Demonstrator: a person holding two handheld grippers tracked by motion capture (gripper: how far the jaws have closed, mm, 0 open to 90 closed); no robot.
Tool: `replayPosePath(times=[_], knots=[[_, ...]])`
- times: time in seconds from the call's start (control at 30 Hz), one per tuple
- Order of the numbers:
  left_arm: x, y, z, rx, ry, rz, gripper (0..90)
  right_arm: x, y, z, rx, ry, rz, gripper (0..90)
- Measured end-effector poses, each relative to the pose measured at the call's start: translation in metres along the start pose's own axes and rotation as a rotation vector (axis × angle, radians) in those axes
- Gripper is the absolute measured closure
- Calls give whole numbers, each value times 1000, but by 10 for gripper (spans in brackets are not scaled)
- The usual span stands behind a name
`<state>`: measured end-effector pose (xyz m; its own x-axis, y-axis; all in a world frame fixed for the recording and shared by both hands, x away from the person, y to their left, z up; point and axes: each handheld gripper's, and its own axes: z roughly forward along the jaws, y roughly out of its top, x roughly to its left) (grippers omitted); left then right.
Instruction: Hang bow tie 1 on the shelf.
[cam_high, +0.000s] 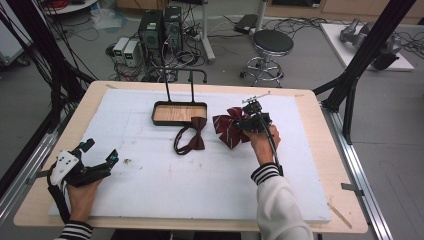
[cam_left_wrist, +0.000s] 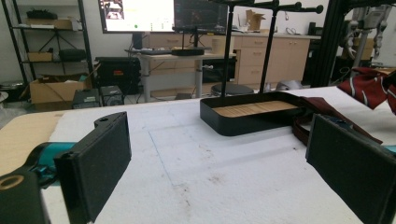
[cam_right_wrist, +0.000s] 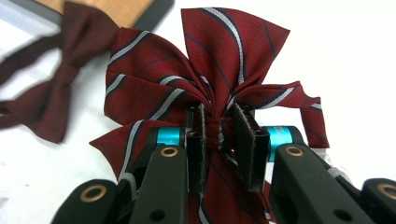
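- Right tongs clamp the knot of a dark red striped fabric bow, right of centre on the white-padded table.
- Left tongs rest wide open, holding nothing, near the table's left edge.
- A plain maroon bow tie lies beside a black wood-floored tray stand.

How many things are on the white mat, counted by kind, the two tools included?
Bow ties: 2, striped red bow tie and plain dark bow tie
Black stand with wooden tray: 1
Tools: 2, left tool and right tool
Total: 5
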<state>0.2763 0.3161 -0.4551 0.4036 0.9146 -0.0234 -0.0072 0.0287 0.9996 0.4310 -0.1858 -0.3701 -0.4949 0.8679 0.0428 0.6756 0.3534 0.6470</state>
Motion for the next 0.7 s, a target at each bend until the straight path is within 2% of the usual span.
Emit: replayPosePath(times=[0.17, 0.27, 0.4, 0.7], knots=[[0, 0, 0, 0, 0, 1, 72, 4, 2, -9, -68, -4, -24, 758], [0, 0, 0, 0, 0, 1, 72, 5, 4, -13, -129, 12, -39, 758], [0, 0, 0, -1, 2, 0, 72, 6, 5, -19, -215, 41, -28, 758], [0, 0, 0, 0, 3, 0, 72, 16, 8, -27, -320, 57, -98, 758]])
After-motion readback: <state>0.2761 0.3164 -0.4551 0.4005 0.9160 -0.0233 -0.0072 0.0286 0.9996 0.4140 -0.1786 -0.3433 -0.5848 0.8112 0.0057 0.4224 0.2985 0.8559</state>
